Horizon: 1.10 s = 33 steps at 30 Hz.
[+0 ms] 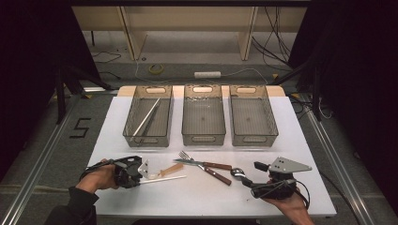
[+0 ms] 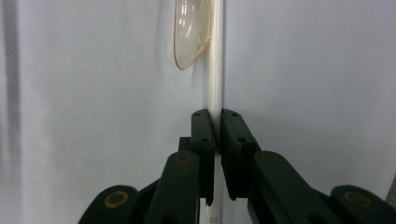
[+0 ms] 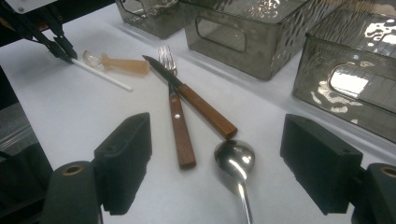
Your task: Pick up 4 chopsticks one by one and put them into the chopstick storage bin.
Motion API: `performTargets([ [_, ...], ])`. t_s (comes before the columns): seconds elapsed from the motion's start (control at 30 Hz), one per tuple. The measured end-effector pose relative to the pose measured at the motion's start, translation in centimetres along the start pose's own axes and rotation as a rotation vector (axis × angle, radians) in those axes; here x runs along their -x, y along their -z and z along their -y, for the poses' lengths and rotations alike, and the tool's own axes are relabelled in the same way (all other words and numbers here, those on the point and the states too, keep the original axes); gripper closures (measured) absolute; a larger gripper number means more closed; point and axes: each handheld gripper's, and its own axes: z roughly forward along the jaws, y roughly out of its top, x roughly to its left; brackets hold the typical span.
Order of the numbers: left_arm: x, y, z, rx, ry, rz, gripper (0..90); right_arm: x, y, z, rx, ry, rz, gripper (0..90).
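Pinching slim white stick (image 2: 215,79): left gripper (image 2: 217,122) clamped | right gripper (image 3: 219,163) agape, empty, over shiny steel spoon (image 3: 235,158)

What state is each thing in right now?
Left gripper: shut on the white stick.
Right gripper: open, over the metal spoon.
Left bin: holds long utensils.
Middle bin: empty.
Right bin: empty.
Knife and fork: crossed, flat on the table.
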Motion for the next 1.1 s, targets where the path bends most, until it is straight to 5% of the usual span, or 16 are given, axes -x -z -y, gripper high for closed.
performTargets([
  [0.37,0.3,1.4,-0.7,0.057,-0.002,0.030,84.2,0.1,0.0,0.0,0.002,-0.001,0.000,26.0],
  [0.67,0.2,3.0,-1.0,0.162,0.048,0.042,84.2,0.1,0.0,0.0,0.003,-0.001,0.001,26.0],
  [0.73,0.0,3.6,-1.2,0.195,0.090,0.039,84.1,0.1,0.0,0.0,0.003,-0.002,0.001,26.0],
  [0.83,-0.5,4.7,-1.3,0.305,0.212,0.017,84.1,0.1,0.0,0.1,0.004,-0.006,0.000,25.9],
  [0.87,-0.5,4.7,-1.3,0.305,0.212,0.017,84.1,0.1,0.1,0.1,0.003,-0.005,0.001,26.0],
  [0.97,-1.3,5.4,-1.2,0.376,0.356,-0.021,84.2,0.2,0.1,0.1,0.004,-0.010,0.003,26.0],
  [1.0,-1.3,5.4,-1.2,0.376,0.356,-0.021,84.2,0.2,0.1,0.1,0.004,-0.010,0.003,26.0],
  [1.1,-1.9,5.6,-0.7,0.422,0.457,-0.050,84.2,0.2,0.1,0.1,0.005,-0.014,0.004,26.0],
])
